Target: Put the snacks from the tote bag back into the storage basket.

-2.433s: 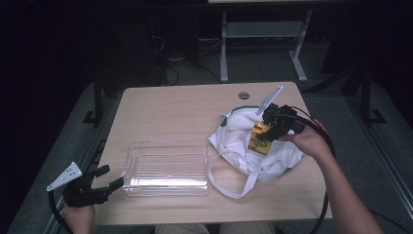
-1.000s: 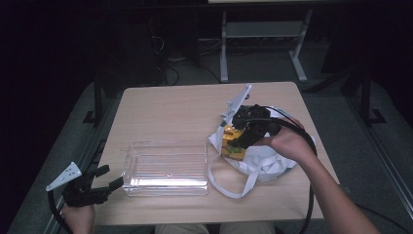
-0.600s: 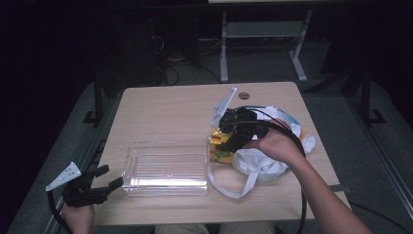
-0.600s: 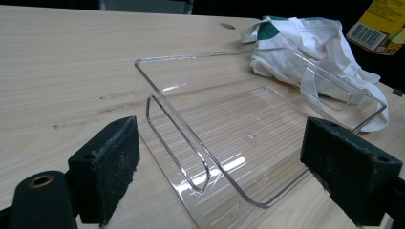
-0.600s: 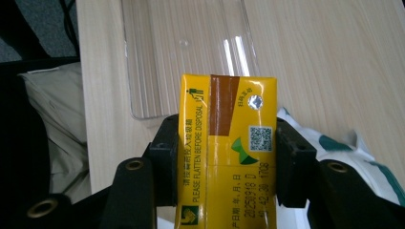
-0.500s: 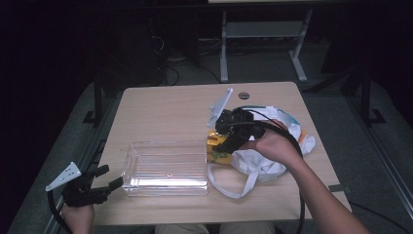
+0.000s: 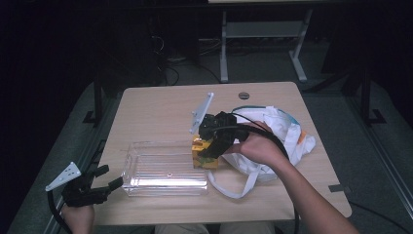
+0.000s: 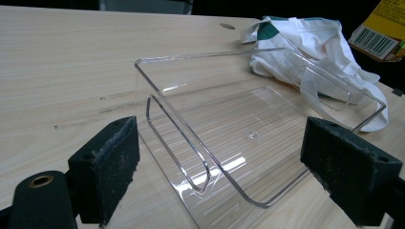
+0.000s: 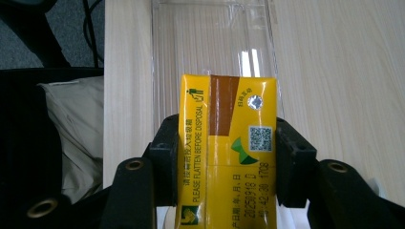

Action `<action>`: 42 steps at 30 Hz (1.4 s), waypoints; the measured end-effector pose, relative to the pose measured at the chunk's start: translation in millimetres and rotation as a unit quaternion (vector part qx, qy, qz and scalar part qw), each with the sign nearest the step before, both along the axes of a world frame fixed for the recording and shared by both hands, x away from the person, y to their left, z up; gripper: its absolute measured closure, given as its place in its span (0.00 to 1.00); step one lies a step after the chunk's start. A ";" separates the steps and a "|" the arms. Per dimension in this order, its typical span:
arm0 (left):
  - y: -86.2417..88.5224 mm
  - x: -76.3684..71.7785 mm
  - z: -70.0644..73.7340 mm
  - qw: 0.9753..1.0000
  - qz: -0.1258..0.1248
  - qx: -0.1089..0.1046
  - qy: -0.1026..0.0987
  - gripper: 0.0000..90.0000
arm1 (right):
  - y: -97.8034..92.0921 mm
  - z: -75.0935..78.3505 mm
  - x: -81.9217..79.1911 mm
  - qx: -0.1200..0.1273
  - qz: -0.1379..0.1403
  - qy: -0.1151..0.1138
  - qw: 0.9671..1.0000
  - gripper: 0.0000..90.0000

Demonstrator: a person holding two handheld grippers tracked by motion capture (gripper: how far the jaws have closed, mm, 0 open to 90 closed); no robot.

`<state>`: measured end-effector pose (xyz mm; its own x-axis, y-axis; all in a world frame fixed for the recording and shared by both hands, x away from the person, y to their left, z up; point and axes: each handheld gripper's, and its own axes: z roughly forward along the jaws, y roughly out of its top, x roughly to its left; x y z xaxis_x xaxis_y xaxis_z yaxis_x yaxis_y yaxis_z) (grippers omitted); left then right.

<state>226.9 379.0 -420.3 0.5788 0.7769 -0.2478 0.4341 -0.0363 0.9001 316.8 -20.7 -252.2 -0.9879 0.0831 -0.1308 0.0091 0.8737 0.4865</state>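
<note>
A yellow drink carton (image 9: 227,148) is clamped between the jaws of my right gripper (image 7: 210,146), just above the right end of the clear plastic tray (image 7: 163,168). The carton (image 7: 204,155) hangs beside a crumpled white cloth bag (image 7: 275,134). My left gripper (image 7: 104,183) is open off the table's front left corner, its pads (image 8: 107,164) spread wide facing the tray's (image 8: 229,143) near end without touching it. The carton (image 8: 377,33) shows at the upper right of the left gripper view, past the bag (image 8: 315,52).
The light wooden table (image 7: 160,112) has a round cable hole (image 7: 244,95) near its far edge. A white desk frame (image 7: 263,34) stands on the floor beyond. The bag's strap (image 7: 234,187) loops toward the front edge.
My right gripper has carried the carton leftward from over the bag to the tray's right end. The left gripper has stayed put.
</note>
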 end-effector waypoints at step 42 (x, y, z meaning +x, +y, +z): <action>1.3 -0.5 0.8 1.000 0.001 0.003 -0.002 0.14 | 41.2 -28.5 -9.7 -0.014 0.039 0.013 0.999 0.58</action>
